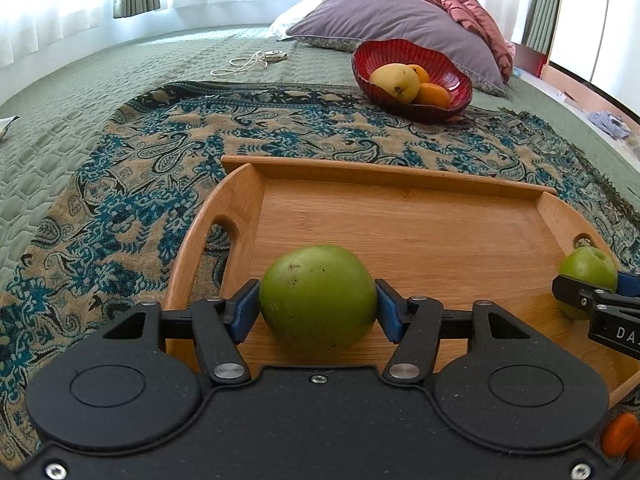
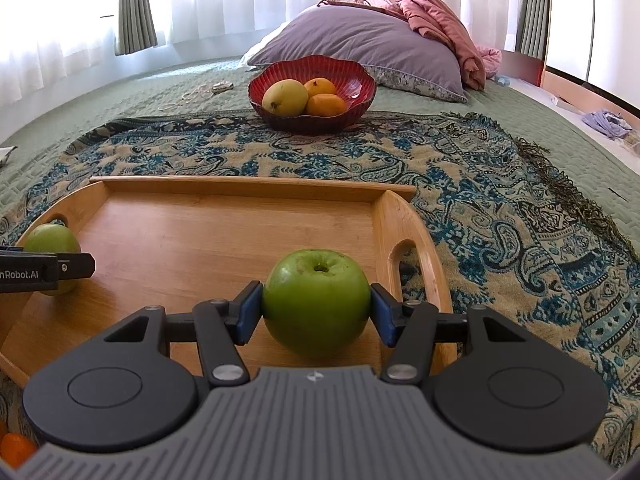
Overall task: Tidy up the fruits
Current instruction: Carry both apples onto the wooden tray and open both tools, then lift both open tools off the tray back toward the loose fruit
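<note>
Left gripper (image 1: pixel 318 306), blue pads touching both flanks of a green apple (image 1: pixel 318 300) resting on the wooden tray (image 1: pixel 400 224) near its front-left corner; whether clenched or slackened cannot be told. Right gripper (image 2: pixel 316 306) likewise brackets a second green apple (image 2: pixel 316 304), stem dimple up, by the tray's right handle edge. Beyond the tray's far rim, on the paisley cloth (image 2: pixel 480 184), a red bowl (image 2: pixel 360 80) holds a yellow mango (image 2: pixel 285 98) and two oranges (image 2: pixel 325 105).
</note>
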`<state>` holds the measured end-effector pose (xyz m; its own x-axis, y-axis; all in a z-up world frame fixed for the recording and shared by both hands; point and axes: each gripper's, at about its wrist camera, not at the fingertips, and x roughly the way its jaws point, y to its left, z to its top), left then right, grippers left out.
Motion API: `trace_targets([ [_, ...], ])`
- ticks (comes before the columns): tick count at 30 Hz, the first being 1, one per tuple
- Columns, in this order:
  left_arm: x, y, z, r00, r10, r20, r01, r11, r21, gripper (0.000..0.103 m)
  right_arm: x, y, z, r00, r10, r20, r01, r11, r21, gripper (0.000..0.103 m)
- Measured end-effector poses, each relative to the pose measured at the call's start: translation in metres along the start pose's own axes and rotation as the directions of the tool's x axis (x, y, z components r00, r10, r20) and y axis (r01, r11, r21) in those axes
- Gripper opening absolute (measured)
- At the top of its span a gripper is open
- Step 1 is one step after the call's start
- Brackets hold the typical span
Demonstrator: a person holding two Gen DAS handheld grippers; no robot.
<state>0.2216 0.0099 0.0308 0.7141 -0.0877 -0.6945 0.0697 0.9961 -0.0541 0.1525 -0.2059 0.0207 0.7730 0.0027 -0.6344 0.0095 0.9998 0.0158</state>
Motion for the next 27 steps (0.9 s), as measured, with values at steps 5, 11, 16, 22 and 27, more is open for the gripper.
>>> trace_targets([
  [5, -0.001, 0.002, -0.001, 1.0, 0.0, -0.007, 0.0, 1.0, 0.016, 0.077, -0.004, -0.002, 0.001, 1.0, 0.007, 0.007, -0.007, 1.0, -0.007, 0.073],
  [11, -0.009, 0.007, -0.002, 1.0, -0.021, -0.012, 0.021, 1.0, -0.005, 0.086, -0.012, -0.002, 0.002, 1.0, 0.0, 0.019, 0.001, 0.999, -0.035, 0.08],
  [16, -0.023, 0.008, -0.007, 0.999, -0.033, 0.005, 0.032, 0.999, 0.016, 0.091, -0.02, -0.007, -0.002, 1.0, 0.008, 0.024, -0.008, 1.0, -0.014, 0.085],
  [22, -0.044, 0.007, -0.017, 0.998, -0.053, 0.035, 0.052, 0.998, 0.024, 0.095, -0.035, -0.008, -0.01, 0.998, 0.026, 0.048, -0.026, 1.0, -0.012, 0.089],
  [27, -0.062, 0.007, -0.027, 0.994, -0.082, 0.066, 0.081, 0.997, 0.02, 0.097, -0.048, -0.004, -0.021, 0.997, 0.033, 0.071, -0.031, 0.999, -0.034, 0.091],
])
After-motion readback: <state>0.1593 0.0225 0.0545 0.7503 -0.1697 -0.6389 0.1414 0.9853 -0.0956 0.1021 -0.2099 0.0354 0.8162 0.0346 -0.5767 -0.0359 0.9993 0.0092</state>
